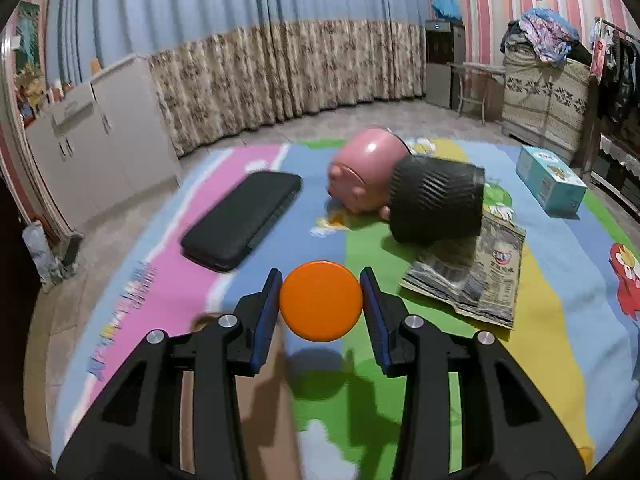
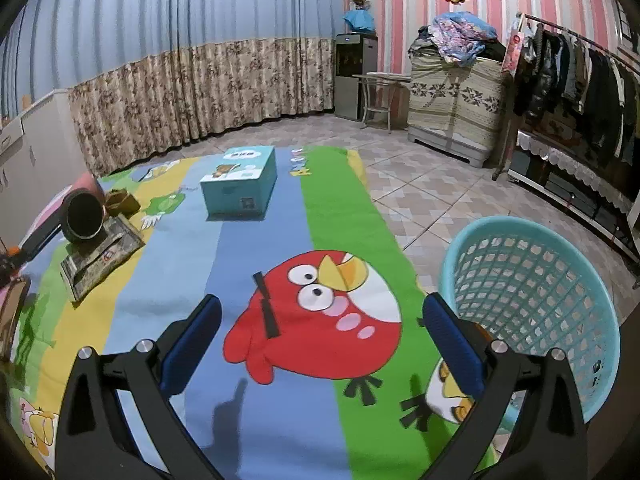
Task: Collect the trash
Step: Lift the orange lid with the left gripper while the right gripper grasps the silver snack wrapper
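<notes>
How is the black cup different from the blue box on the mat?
The black cup is round, ribbed and tipped on its side, while the blue box is square-cornered and sits flat. The cup rests on a crumpled wrapper beside a pink pot; the box stands alone. Both lie on the colourful mat.

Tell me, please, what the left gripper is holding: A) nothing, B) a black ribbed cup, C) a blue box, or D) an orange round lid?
D: the left gripper has its blue pads pressed on either side of the orange round lid, lifted above the mat.
</notes>
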The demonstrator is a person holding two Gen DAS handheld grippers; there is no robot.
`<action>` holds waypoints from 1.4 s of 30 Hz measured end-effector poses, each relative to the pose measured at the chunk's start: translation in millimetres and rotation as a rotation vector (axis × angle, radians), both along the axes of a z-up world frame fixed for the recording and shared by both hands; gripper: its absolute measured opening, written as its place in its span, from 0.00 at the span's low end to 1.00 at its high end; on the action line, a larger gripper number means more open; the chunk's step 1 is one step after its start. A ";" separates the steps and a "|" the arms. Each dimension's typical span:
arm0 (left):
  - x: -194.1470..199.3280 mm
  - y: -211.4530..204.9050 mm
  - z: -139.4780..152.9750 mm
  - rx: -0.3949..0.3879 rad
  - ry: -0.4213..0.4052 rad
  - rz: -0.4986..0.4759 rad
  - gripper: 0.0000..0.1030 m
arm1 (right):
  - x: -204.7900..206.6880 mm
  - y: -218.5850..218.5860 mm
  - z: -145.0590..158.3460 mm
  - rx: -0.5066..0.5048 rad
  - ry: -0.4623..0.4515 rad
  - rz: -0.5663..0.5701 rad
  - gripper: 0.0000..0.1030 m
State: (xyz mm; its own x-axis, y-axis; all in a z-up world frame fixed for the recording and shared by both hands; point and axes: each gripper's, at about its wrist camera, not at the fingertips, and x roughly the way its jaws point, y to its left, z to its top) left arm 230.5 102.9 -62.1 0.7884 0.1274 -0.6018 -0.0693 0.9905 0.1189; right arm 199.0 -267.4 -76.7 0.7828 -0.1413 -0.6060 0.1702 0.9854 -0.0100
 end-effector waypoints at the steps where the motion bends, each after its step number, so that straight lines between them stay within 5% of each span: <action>1: -2.4 3.4 2.5 0.001 -0.010 0.000 0.38 | 0.7 4.3 -0.8 -0.010 0.005 0.007 0.96; 21: -24.2 72.1 -1.4 -0.078 -0.105 0.115 0.38 | 5.8 71.4 -1.9 0.033 0.038 0.088 0.96; 42: -20.8 79.2 -5.6 -0.107 -0.098 0.141 0.38 | 111.4 185.8 -33.6 0.076 0.291 0.217 0.95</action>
